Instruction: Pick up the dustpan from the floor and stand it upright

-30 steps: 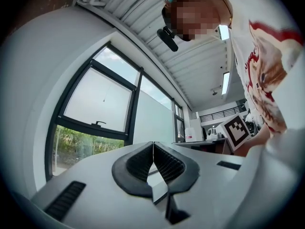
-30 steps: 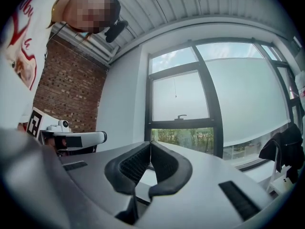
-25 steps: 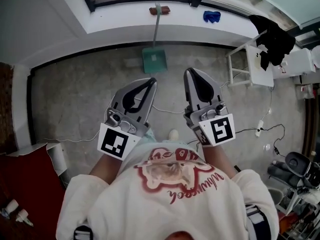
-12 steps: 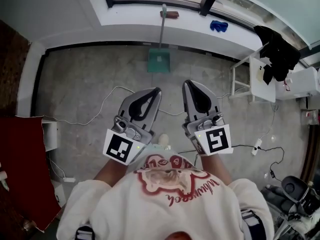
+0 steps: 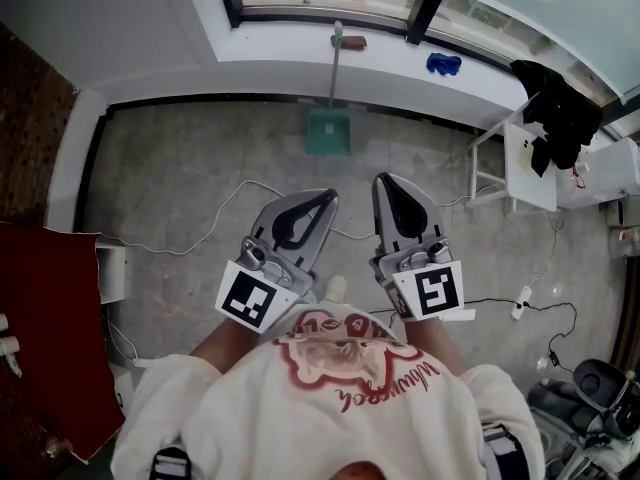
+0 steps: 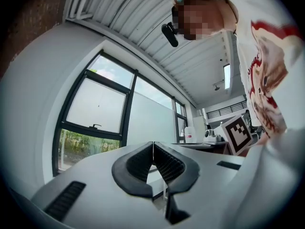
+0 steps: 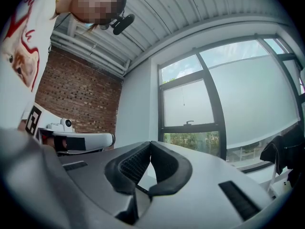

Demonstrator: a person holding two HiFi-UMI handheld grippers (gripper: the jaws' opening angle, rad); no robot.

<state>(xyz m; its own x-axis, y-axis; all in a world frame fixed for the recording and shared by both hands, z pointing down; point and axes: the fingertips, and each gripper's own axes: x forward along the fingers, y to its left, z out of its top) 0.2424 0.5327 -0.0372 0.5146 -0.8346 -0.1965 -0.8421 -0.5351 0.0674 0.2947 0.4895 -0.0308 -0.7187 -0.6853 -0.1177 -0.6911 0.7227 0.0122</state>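
Observation:
The green dustpan (image 5: 329, 131) sits on the floor at the foot of the wall, its long grey handle (image 5: 335, 68) rising against the white window sill (image 5: 290, 43). My left gripper (image 5: 328, 196) and right gripper (image 5: 385, 180) hang side by side in front of the person's chest, a short way back from the pan and pointing toward it. Both are shut with nothing between the pads. The left gripper view has the left gripper (image 6: 153, 143) with its tips touching, against the window. In the right gripper view the right gripper (image 7: 150, 143) is likewise shut and empty.
A white cable (image 5: 215, 208) loops over the concrete floor left of the grippers. A white stand (image 5: 525, 158) with a black garment (image 5: 560, 108) is at the right, with a power strip (image 5: 520, 308) and cords below. A blue cloth (image 5: 443, 64) lies on the sill. A red sheet (image 5: 45, 308) lies left.
Both grippers have sunk lower in the head view and the gap to the dustpan has widened. They stayed shut and empty. The dustpan has not moved.

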